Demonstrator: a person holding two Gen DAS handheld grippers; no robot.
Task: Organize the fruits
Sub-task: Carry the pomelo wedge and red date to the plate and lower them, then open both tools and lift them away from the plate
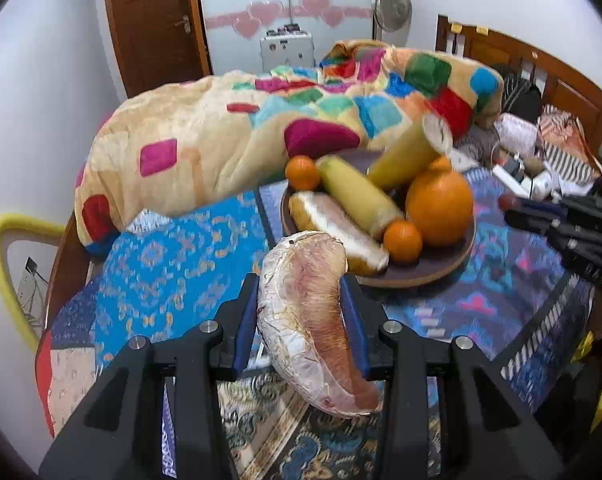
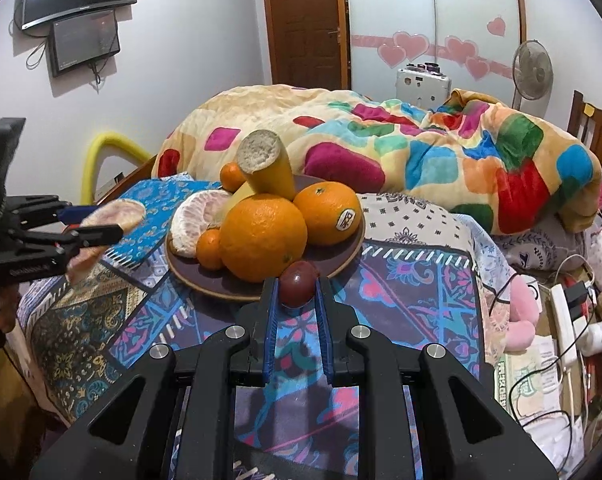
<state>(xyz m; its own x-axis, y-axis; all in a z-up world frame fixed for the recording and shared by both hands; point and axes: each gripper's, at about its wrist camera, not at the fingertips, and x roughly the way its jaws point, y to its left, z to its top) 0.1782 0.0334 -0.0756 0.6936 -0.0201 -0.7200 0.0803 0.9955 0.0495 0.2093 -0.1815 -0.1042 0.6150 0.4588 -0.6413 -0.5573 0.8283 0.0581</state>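
My left hand-held gripper (image 1: pixel 303 320) has a peeled pomelo segment (image 1: pixel 313 328) pinched between its blue pads, the jaws only partly apart because the wedge fills the gap. I grip it across its thick middle so the curved piece hangs lengthwise without bending, clear of the patterned bedspread (image 1: pixel 173 264) and just short of the wooden plate (image 1: pixel 433 274).

On that plate the fruit is heaped: another peeled pomelo piece (image 1: pixel 337 224) at the near edge, two yellow cut rind pieces (image 1: pixel 357 196) leaning over it, small tangerines (image 1: pixel 403 240) tucked into the gaps, and a big orange (image 1: pixel 439 208) toward the right. The round fruit seems to sit inside the rim so that nothing rolls off the soft bed.

My right hand-held gripper (image 2: pixel 297 292) is closed down narrow on a small dark red fruit (image 2: pixel 298 284), squeezing it at the tips. It hovers at the plate's front edge, right beside the large orange (image 2: pixel 263 236), where I judge a free spot remains.
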